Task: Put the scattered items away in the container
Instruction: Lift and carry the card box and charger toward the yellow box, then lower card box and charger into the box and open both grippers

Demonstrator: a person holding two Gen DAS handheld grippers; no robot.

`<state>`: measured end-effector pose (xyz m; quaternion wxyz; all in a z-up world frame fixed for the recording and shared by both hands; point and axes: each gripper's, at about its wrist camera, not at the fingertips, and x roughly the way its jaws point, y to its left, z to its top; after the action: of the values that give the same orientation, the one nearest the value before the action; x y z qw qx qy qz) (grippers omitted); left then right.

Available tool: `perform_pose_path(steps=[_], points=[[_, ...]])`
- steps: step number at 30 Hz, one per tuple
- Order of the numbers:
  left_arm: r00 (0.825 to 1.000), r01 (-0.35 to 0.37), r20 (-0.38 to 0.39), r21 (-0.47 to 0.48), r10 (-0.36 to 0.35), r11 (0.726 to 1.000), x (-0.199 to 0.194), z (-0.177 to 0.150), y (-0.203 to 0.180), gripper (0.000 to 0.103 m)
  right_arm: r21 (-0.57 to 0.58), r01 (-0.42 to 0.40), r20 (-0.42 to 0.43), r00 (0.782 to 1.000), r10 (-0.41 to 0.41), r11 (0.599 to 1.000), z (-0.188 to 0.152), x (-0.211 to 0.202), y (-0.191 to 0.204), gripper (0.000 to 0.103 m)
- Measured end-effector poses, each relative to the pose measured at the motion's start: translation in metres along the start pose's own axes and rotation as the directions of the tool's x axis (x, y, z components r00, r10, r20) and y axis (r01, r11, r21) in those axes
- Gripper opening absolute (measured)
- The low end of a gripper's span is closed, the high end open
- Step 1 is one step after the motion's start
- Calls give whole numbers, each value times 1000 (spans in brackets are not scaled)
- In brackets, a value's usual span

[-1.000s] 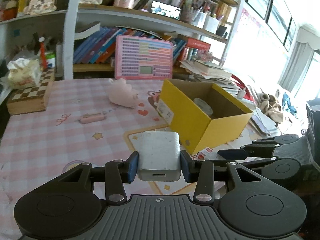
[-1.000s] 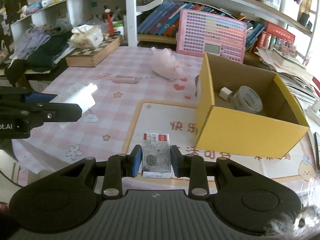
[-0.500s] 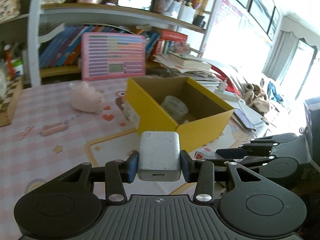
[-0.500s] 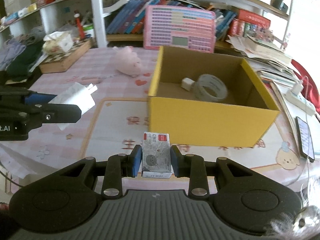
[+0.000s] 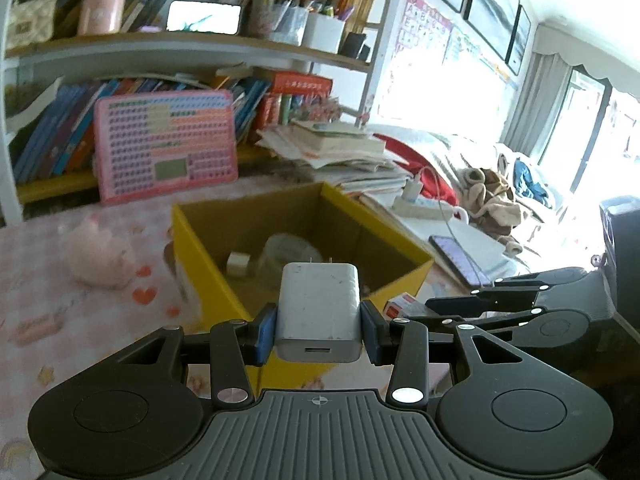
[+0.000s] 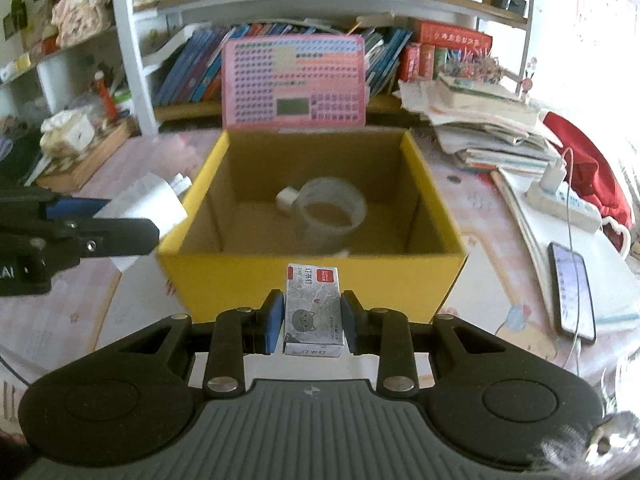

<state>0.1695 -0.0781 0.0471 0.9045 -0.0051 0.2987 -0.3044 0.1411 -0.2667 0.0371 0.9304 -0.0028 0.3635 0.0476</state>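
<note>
The left gripper [image 5: 319, 330] is clenched on a white charger [image 5: 319, 312] — prongs pointing fwd, USB port facing the cam, blue pads pressed on both sides. The yellow box [image 5: 208, 272] sits dead ahead at 12 o'clock, its open top right behind the charger; inside are a tape roll [image 5: 286, 246] and a small white cube [image 5: 239, 263]. A pink plush [image 5: 100, 256] lies on the pink checked tablecloth [image 5: 60, 304] at approx 10 o'clock. The right gripper [image 6: 312, 322] grips a small staples box [image 6: 313, 310] w/ a cat print; it's held just short of the box's near wall, at 12 o'clock. In the right wrist view the left gripper w/ the charger shows at 9 o'clock, beside the box's left wall — whether over the rim or outside it can't be told. A phone [image 6: 572, 292] on a cable lies at 3 o'clock.
</note>
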Motion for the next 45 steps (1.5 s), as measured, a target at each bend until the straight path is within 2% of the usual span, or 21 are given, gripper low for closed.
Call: perform_pose_path(steps=[8, 14, 24, 35, 40, 45], points=[[997, -69, 21, 12, 69, 998, 28, 23, -10, 42, -65, -56, 45, 997, 59, 996, 32, 16, -32, 29], [992, -123, -10, 20, 123, 992, 56, 33, -8, 42, -123, -103, 41, 993, 109, 987, 53, 43, -42, 29], [976, -191, -101, 20, 192, 981, 98, 31, -2, 42, -187, -159, -44, 987, 153, 969, 68, 105, -50, 29], [957, -204, -210, 13, 202, 979, 130, 20, 2, 42, -262, -204, -155, 974, 167, 943, 67, 144, -54, 29], [955, -211, -209, 10, 209, 977, 134, 20, 0, 41, -312, -228, -201, 965, 171, 922, 58, 149, -47, 29], [954, -220, -206, 12, 217, 976, 136, 20, -2, 39, -279, -232, -205, 962, 179, 932, 56, 151, -51, 29]])
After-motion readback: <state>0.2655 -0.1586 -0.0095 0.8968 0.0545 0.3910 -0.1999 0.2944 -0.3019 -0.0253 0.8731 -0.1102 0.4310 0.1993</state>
